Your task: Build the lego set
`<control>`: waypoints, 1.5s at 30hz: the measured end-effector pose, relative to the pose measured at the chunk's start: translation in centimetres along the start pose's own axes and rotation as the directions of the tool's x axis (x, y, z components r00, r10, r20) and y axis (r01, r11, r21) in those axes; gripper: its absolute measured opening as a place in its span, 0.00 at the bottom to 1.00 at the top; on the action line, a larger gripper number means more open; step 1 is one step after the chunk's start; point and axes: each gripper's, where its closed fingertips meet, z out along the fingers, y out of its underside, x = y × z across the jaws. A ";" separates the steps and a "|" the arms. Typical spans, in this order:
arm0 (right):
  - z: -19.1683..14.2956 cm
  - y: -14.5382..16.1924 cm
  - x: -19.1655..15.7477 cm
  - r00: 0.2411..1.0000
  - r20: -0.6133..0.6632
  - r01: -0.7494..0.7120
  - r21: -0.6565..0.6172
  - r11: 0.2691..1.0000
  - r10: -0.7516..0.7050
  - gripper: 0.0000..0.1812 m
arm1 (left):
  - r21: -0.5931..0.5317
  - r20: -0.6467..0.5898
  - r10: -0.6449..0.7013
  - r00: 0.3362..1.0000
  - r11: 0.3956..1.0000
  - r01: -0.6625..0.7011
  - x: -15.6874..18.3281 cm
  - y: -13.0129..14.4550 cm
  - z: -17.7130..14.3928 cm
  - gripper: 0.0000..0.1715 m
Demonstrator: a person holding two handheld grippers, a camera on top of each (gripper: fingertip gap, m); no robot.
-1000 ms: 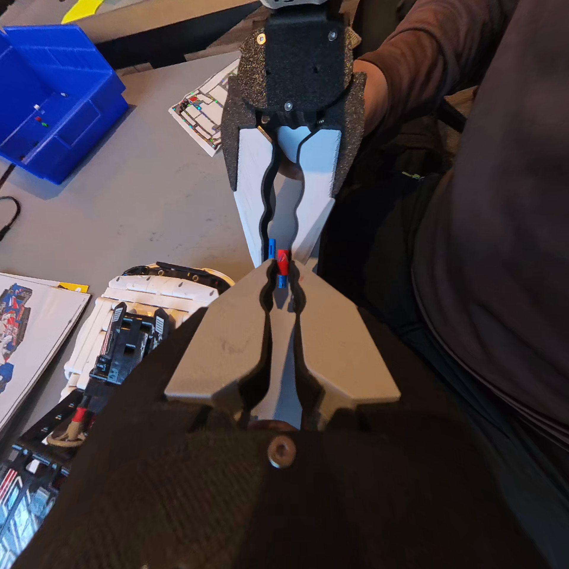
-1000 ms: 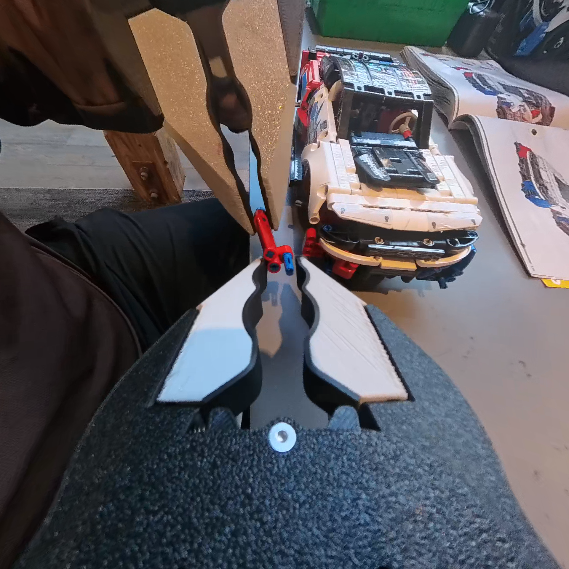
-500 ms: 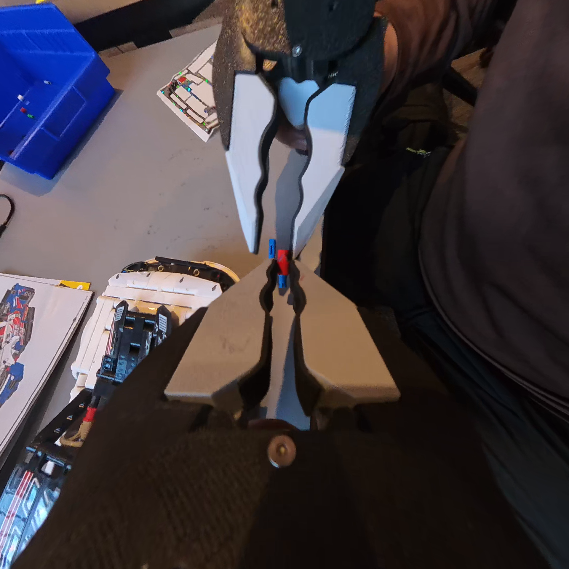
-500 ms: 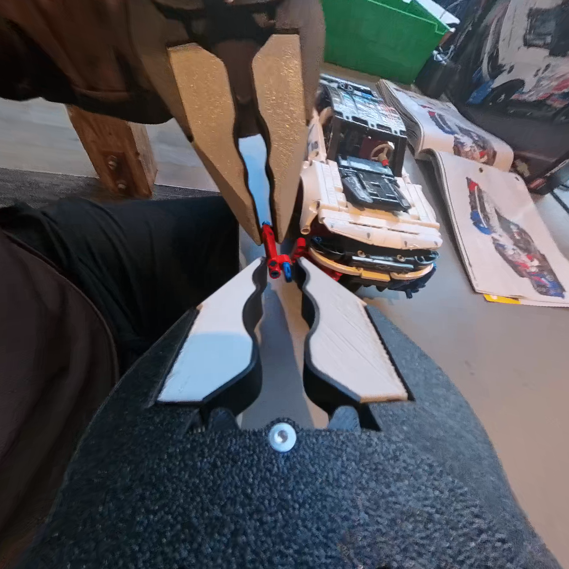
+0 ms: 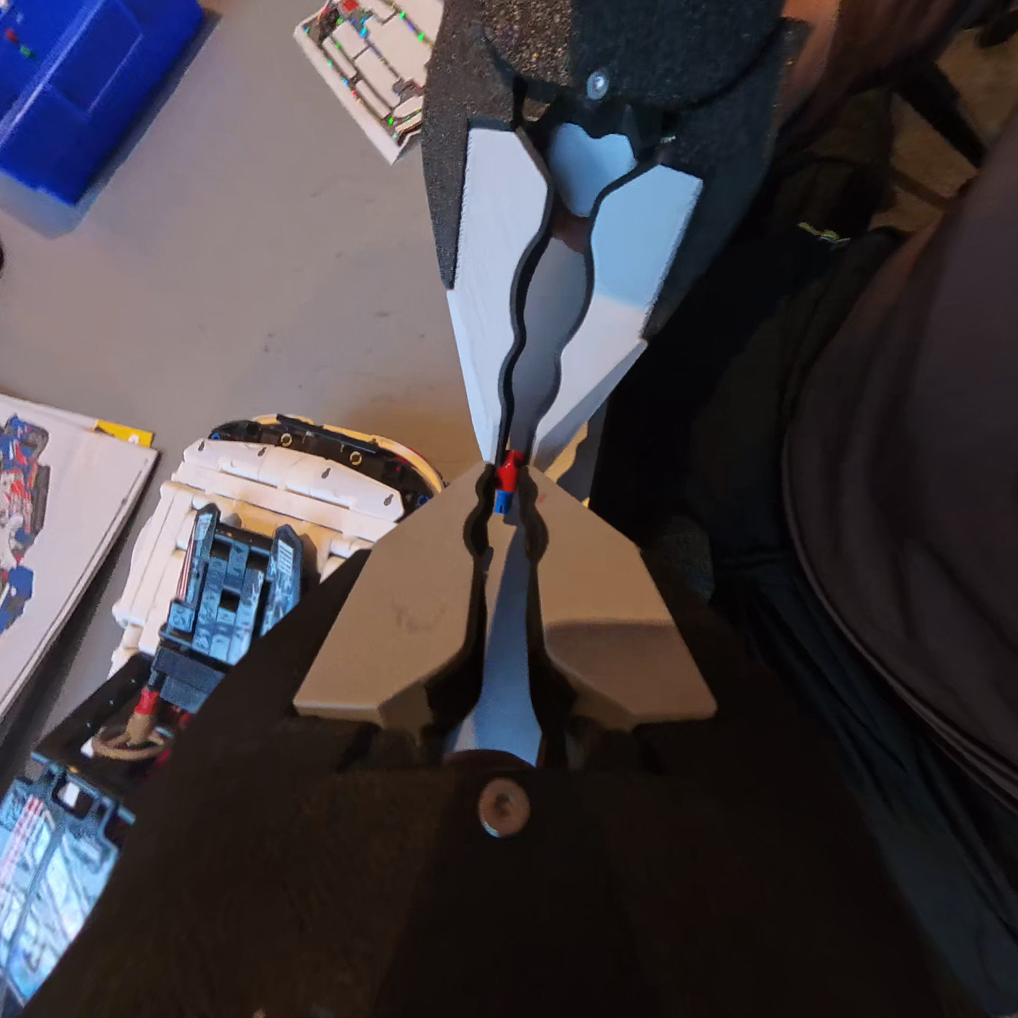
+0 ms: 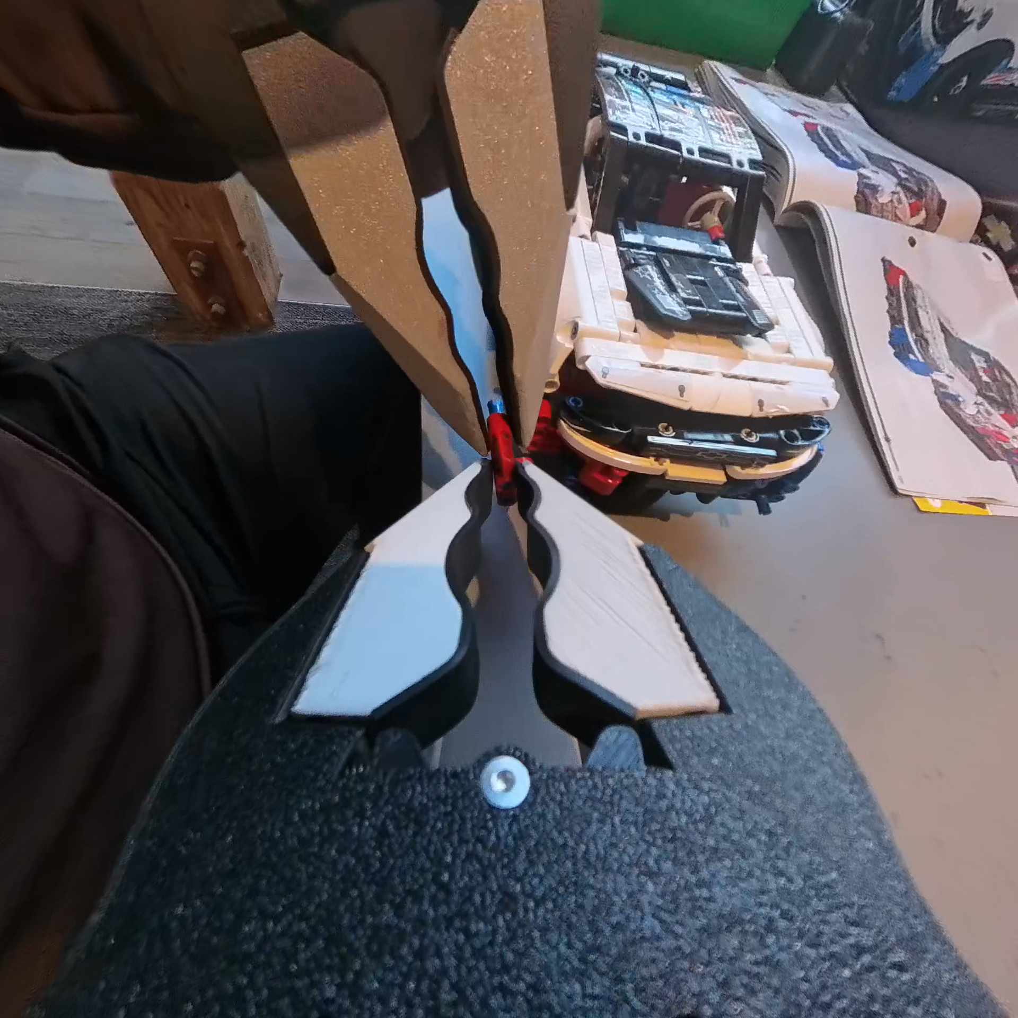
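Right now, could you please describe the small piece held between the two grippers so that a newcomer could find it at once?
Start at the white lego car on the grey table; just off its front bumper, the left gripper and right gripper meet tip to tip. Pinched between them is the red connector piece with a blue pin end, far smaller than anything nearby and held off the table.

The blue bin (image 5: 71,93) is cut off by the frame edge.

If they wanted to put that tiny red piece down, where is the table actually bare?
The grey table is bare between the blue bin, the sticker sheet and the white Lego car. In the right wrist view it is also bare on the near side of the open instruction booklet. Around the car and booklet it is crowded.
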 end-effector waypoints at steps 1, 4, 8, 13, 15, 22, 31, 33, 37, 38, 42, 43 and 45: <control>0.1 0.1 0.1 1.000 -0.002 -0.002 -0.002 1.000 0.002 0.04 | -0.011 0.018 -0.018 1.000 1.000 0.018 -0.1 0.1 0.1 0.03; 0.1 0.1 0.2 1.000 0.010 -0.028 0.009 1.000 0.027 0.03 | -0.010 0.062 -0.086 0.994 0.996 0.087 -0.4 -0.1 0.4 0.04; -0.3 0.0 0.5 0.992 0.045 -0.118 0.034 0.992 0.116 0.03 | 0.100 0.147 -0.238 0.960 0.969 0.225 -0.7 -0.7 -0.5 0.01; -0.4 0.0 1.1 0.977 0.079 -0.204 0.041 0.978 0.200 0.03 | 0.209 0.200 -0.506 0.839 0.859 0.468 0.4 1.1 -1.3 0.02; -0.1 0.0 0.9 0.975 0.089 -0.206 0.024 0.978 0.203 0.03 | 0.214 0.214 -0.596 0.774 0.801 0.558 0.8 2.9 -0.3 0.05; 1.0 1.1 0.9 0.959 0.090 -0.263 -0.071 0.962 0.269 0.03 | 0.338 0.213 -0.685 0.697 0.721 0.605 -0.2 3.6 0.6 0.14; 1.0 0.2 1.2 0.961 0.050 -0.272 -0.018 0.962 0.273 0.03 | 0.419 0.161 -0.665 0.729 0.715 0.560 -1.6 2.2 0.6 0.13; 1.0 0.1 1.2 0.962 0.045 -0.270 -0.010 0.963 0.270 0.03 | 0.423 0.175 -0.646 0.743 0.731 0.536 -1.8 2.1 0.5 0.14; 0.8 0.2 1.2 0.960 0.043 -0.275 -0.006 0.961 0.275 0.03 | 0.454 0.158 -0.663 0.732 0.707 0.542 -1.8 2.0 -0.1 0.15; 0.7 0.1 1.2 0.959 0.047 -0.278 -0.002 0.960 0.278 0.03 | 0.468 0.154 -0.669 0.727 0.698 0.543 -1.8 1.8 -0.2 0.15; 0.8 -0.2 1.4 0.962 0.045 -0.270 0.012 0.963 0.269 0.03 | 0.466 0.183 -0.650 0.737 0.718 0.518 -1.5 2.0 0.2 0.15; 0.9 -0.1 1.5 0.964 0.041 -0.264 0.011 0.964 0.264 0.03 | 0.443 0.187 -0.645 0.741 0.728 0.523 -1.3 2.3 0.7 0.15; 0.9 -0.1 1.6 0.964 0.043 -0.264 0.012 0.964 0.264 0.03 | 0.403 0.166 -0.640 0.750 0.739 0.541 -0.9 2.6 1.7 0.15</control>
